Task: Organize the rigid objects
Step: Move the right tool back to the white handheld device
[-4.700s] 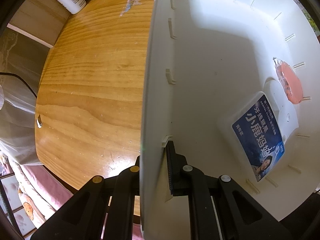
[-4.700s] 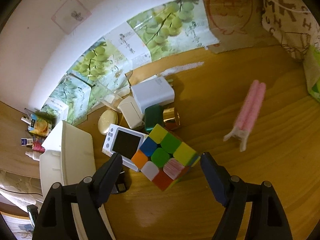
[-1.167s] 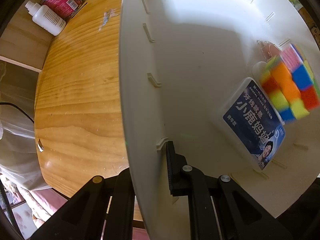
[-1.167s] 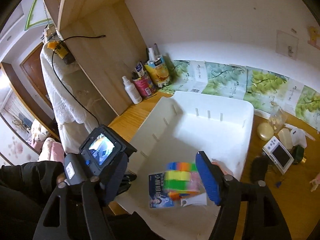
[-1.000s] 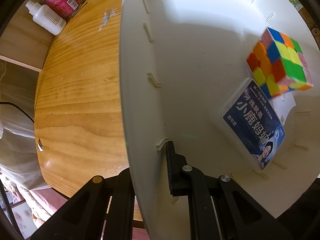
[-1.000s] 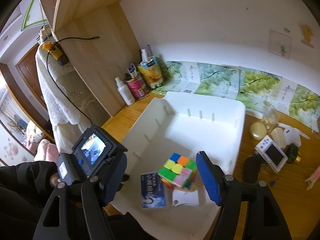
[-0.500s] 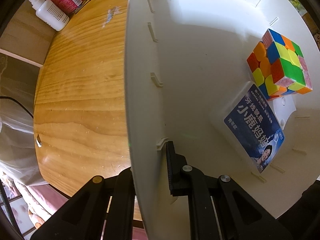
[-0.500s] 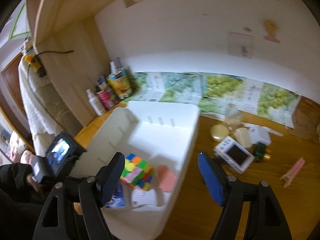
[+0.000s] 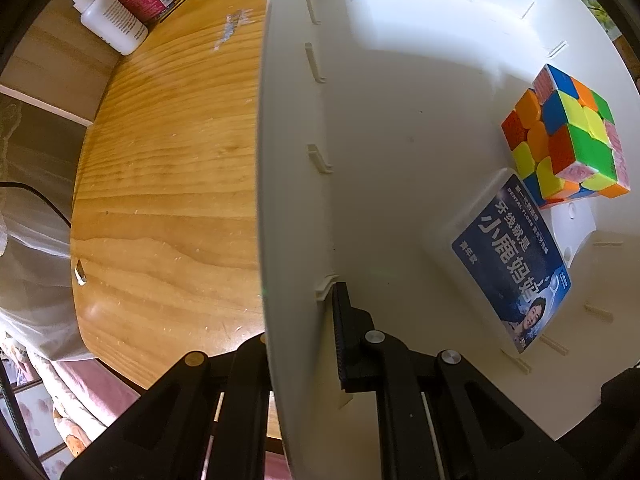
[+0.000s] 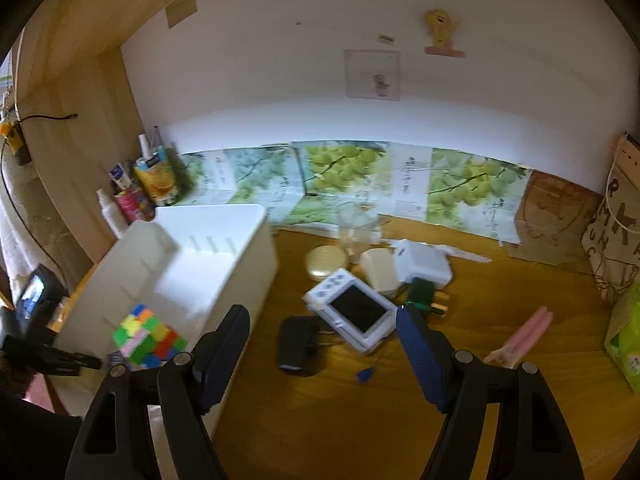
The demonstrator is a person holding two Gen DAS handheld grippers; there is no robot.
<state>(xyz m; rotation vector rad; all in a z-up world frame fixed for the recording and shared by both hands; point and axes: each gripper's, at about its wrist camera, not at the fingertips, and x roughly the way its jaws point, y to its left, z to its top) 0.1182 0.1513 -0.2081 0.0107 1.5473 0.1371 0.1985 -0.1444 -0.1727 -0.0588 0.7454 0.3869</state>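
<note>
My left gripper [image 9: 304, 320] is shut on the near wall of the white bin [image 9: 288, 160], one finger inside and one outside. In the bin lie a colourful puzzle cube [image 9: 568, 140], a clear box with a blue label [image 9: 516, 256] and a white part [image 9: 572, 228] under them. My right gripper [image 10: 324, 336] is open and empty, above the wooden table to the right of the bin [image 10: 224, 264]. Ahead of it lie a white handheld device with a dark screen [image 10: 352, 312], a black adapter [image 10: 296, 344] and a pink clip [image 10: 524, 336]. The cube [image 10: 148, 336] shows in the bin at left.
Behind the device lie a round cream case [image 10: 326, 262], a white charger [image 10: 422, 264], a beige box [image 10: 378, 270] and a green item [image 10: 422, 294]. Bottles and cans [image 10: 132, 196] stand at the back left. A paper bag [image 10: 616, 240] stands at right. A white bottle [image 9: 112, 20] stands beyond the bin.
My right gripper let go of the cube into the bin, then swung right, away from the bin and over the table items. The left gripper kept its hold on the bin wall.
</note>
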